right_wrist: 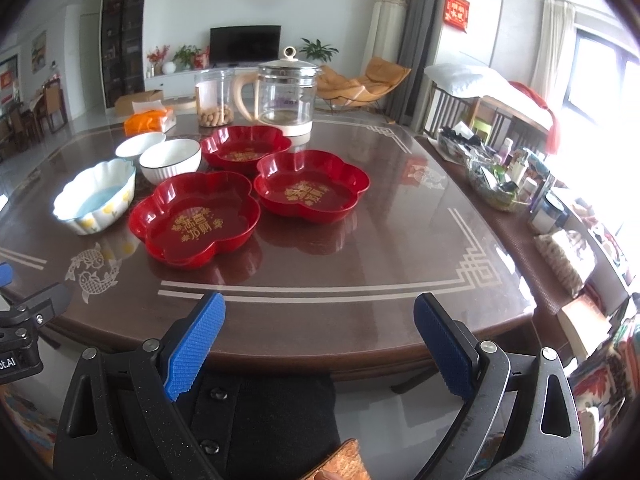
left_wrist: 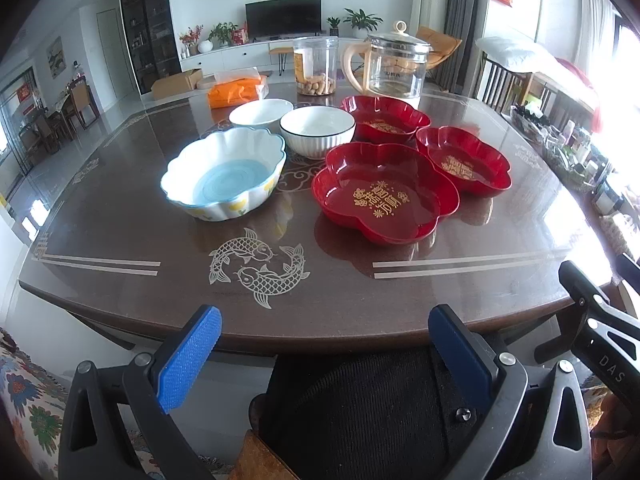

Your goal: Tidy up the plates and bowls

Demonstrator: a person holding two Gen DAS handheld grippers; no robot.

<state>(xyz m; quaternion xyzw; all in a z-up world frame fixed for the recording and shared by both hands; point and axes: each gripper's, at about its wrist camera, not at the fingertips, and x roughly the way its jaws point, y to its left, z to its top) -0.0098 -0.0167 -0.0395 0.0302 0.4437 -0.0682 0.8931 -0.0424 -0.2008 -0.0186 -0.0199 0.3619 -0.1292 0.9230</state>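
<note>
The near strip of the table lay bare before both wide-open grippers, whereas farther in three red plates and three bowls crowded together, touching or nearly so, with a glass kettle and jar blocking the back.

This is a home, an open living and dining room. A dark glossy table inlaid with a fish pattern stands in front of a television on a long white cabinet with potted plants, beside a tall dark shelf unit. An orange lounge chair, curtains, a red wall hanging and a glass kettle add to the domestic look.
</note>
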